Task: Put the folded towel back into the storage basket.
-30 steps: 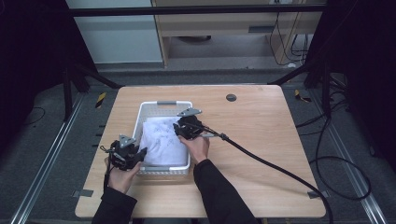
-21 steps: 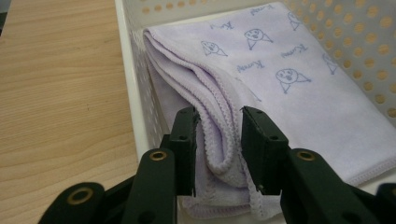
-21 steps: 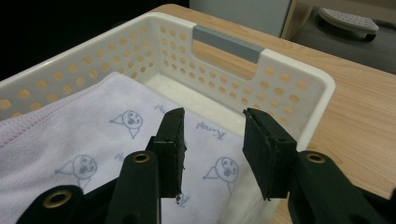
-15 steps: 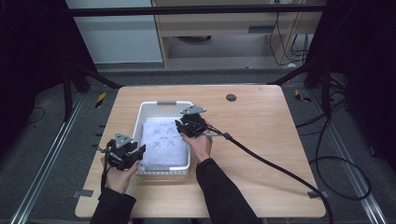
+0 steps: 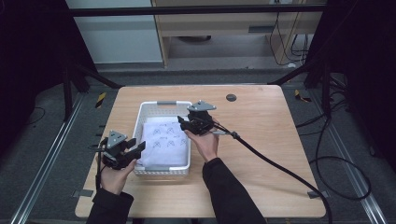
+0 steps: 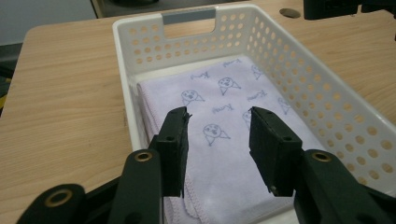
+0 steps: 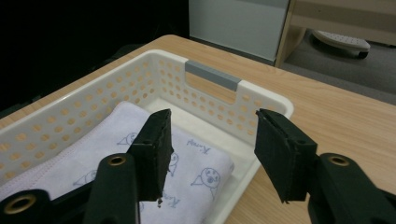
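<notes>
The folded towel (image 5: 164, 142) lies flat inside the white basket (image 5: 140, 122). My left gripper (image 5: 127, 150) hangs over the basket's near left corner and my right gripper (image 5: 186, 122) over its right rim. Both pairs of jaws have just been opening and stand apart, with nothing pinched between them.

Both claws hang with nothing between their parted jaws. Below the left claw (image 6: 218, 149) lies a folded cloth (image 6: 224, 116), walled in by the white basket (image 6: 327, 93). Beside the right claw (image 5: 195, 122), bare worktop (image 5: 271, 121) spreads wide.
</notes>
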Tool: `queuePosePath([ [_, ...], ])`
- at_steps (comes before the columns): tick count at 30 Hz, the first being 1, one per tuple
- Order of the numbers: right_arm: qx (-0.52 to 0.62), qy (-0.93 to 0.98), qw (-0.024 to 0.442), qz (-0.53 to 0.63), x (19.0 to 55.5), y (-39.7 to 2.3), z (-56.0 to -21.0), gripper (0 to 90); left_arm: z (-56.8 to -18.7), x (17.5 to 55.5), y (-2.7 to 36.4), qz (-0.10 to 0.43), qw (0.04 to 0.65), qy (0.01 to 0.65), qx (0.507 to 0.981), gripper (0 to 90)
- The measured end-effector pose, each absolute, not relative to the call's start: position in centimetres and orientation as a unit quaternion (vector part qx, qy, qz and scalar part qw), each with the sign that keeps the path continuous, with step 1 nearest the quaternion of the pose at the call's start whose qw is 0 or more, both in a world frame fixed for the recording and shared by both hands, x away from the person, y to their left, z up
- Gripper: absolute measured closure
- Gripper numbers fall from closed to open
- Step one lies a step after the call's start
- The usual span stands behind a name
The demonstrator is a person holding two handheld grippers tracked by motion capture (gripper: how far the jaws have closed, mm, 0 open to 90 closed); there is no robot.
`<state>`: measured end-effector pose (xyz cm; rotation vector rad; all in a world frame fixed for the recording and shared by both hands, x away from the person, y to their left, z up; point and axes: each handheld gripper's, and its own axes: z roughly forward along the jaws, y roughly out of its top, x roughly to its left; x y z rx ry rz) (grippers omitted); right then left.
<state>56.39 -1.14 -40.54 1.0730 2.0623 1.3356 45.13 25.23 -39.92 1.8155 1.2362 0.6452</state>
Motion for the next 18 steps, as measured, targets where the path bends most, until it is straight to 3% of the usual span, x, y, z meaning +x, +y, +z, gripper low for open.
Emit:
queuePosePath([
  [18, 0.386, 0.729, 0.239, 0.513, 53.9, -8.3, -38.1, 33.3, -39.7, 45.0, 25.1, 0.252, 0.432, 0.467, 0.729, 41.6],
])
